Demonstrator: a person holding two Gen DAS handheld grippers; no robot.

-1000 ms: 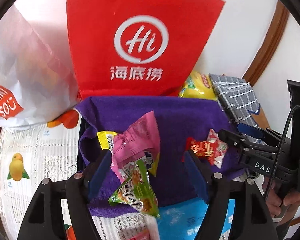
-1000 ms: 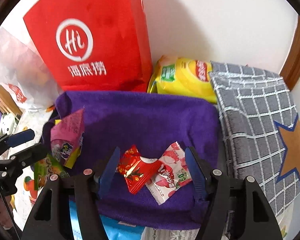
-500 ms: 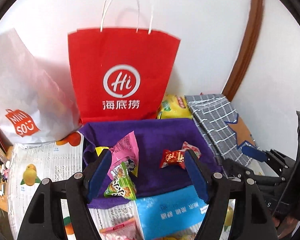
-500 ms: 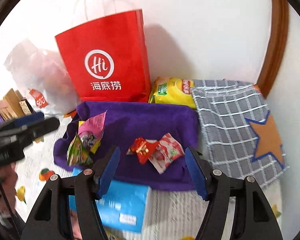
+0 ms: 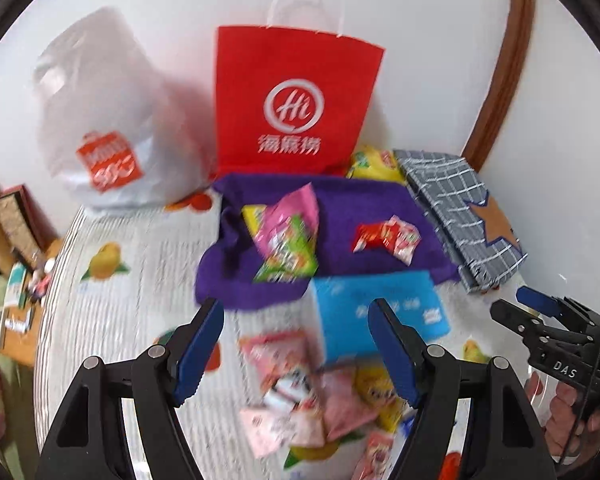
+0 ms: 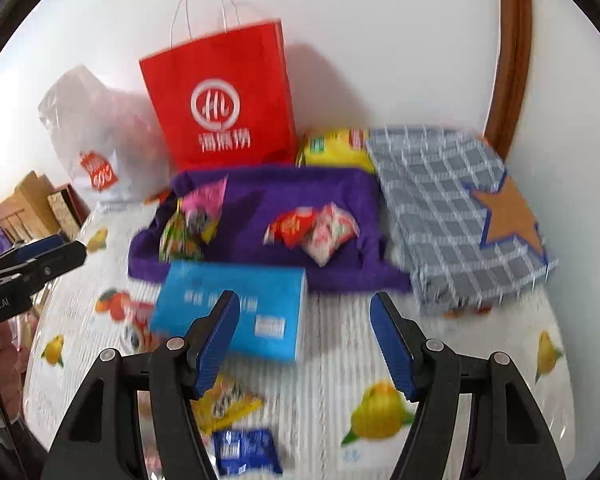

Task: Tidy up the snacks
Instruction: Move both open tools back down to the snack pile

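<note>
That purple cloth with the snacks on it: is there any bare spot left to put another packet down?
Yes. The purple cloth is bare along its back, below the red bag, and in a narrow strip between the pink-green packets and the red packets. The front is crowded: the blue box borders it.

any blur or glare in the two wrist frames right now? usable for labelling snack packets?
Left wrist view: motion blur smears the loose snack pile and the packets on the purple cloth; print unreadable. Right wrist view: similar smear on the blue box and checked cloth. No glare; soft wall shadows; fisheye bends the edges.
</note>
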